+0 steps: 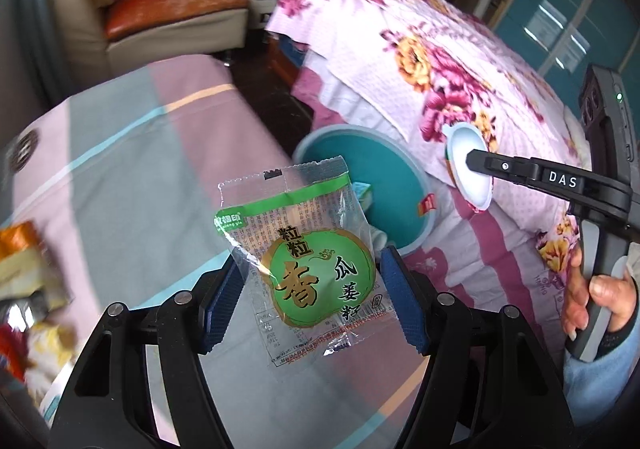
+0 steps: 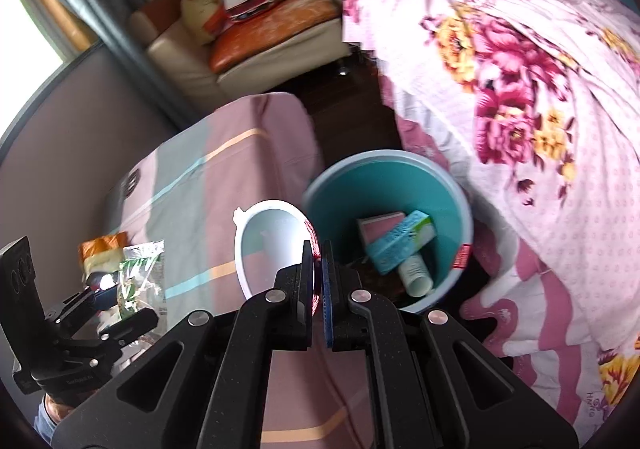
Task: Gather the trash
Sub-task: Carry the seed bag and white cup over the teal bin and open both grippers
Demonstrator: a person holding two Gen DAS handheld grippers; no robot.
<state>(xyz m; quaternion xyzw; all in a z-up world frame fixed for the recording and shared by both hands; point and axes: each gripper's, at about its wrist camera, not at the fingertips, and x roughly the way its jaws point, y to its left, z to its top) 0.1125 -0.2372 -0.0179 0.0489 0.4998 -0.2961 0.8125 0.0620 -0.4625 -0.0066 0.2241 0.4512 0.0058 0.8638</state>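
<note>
While the left wrist view is looking forward along its own fingers, the left gripper (image 1: pixel 310 297) is standing spread, its blue pads apart on either side of a clear plastic snack wrapper with a green label (image 1: pixel 304 249); whether either pad is touching the wrapper cannot be told here. Beyond it the round teal plastic trash bin (image 1: pixel 360 169) is sitting on the floor between the pink and grey striped table cover (image 1: pixel 120 153) on the left and the floral pink bedspread (image 1: pixel 460 61) on the right. At right, the right gripper (image 1: pixel 474 163) is holding a small white plastic cup (image 1: pixel 470 165) by its rim. In the right wrist view, the right gripper (image 2: pixel 320 277) is clenched on the cup (image 2: pixel 272 245), just left of the bin (image 2: pixel 384 177), and this view alone is showing the bin's contents: a teal carton (image 2: pixel 400 241) and other boxes. It is also showing the left gripper (image 2: pixel 120 301) near left with the wrapper (image 2: pixel 140 273) at its tips. The step in hand seems to be carrying trash to the bin; next, each piece probably needs to be brought over the opening and let go.
</note>
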